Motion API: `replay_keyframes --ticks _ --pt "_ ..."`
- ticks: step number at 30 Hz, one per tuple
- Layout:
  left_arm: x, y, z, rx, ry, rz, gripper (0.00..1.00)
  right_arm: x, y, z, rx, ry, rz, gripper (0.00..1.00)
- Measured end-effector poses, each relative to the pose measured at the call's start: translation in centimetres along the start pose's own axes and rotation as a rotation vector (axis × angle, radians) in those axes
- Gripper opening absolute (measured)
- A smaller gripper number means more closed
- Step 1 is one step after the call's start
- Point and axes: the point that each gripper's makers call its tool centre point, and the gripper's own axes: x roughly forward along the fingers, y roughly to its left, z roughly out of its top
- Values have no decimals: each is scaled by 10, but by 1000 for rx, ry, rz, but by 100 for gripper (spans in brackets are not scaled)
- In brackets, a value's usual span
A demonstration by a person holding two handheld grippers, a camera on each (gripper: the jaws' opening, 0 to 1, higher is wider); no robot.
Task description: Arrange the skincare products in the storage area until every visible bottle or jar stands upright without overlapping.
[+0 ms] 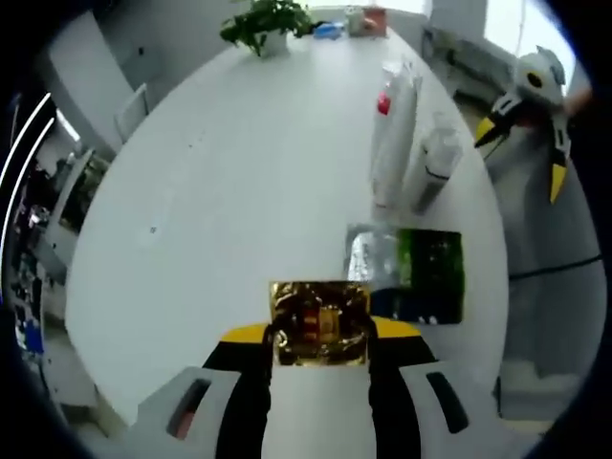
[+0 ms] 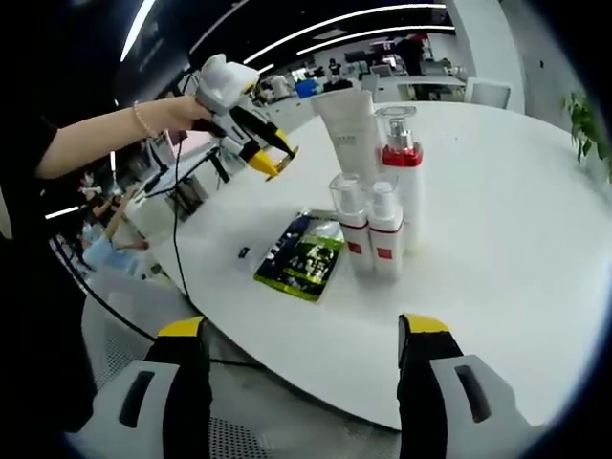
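My left gripper (image 1: 320, 330) is shut on a shiny gold sachet (image 1: 320, 323), held just above the white table (image 1: 220, 191). In the right gripper view a person's hand holds that left gripper (image 2: 274, 156) in the air over the table's edge. Several white skincare bottles stand upright in a tight group: a tall tube (image 2: 349, 129), a pump bottle with a red collar (image 2: 400, 153) and two small red-labelled bottles (image 2: 352, 225) (image 2: 385, 229). A green sachet (image 2: 304, 256) lies flat beside them. My right gripper (image 2: 304, 330) is wide open with nothing between its jaws, off the table's edge.
A silver sachet (image 1: 371, 256) lies against the green sachet (image 1: 430, 273) just beyond my left jaws. A potted plant (image 1: 266, 24) stands at the table's far end. A black cable (image 2: 177, 239) hangs off the edge. Desks and people fill the office behind.
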Motion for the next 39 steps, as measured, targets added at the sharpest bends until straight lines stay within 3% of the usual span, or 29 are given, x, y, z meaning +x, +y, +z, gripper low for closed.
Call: replay_keyframes --ticks 14,20,25,30,39 --pt "-30 -53 30 70 -24 -10 40 -3 14 8 -38 -50 59 71" --pt "-38 -76 42 100 -41 -1 40 -3 20 13 -63 -83 89 62" --pt "-41 -96 43 98 -67 21 40 -1 25 30 -26 -149 136 54" --pt "-48 -113 38 124 -57 27 40 1 41 47 20 -207 194 53" --pt "-59 -133 40 145 -63 42 40 7 72 76 18 -260 289 48"
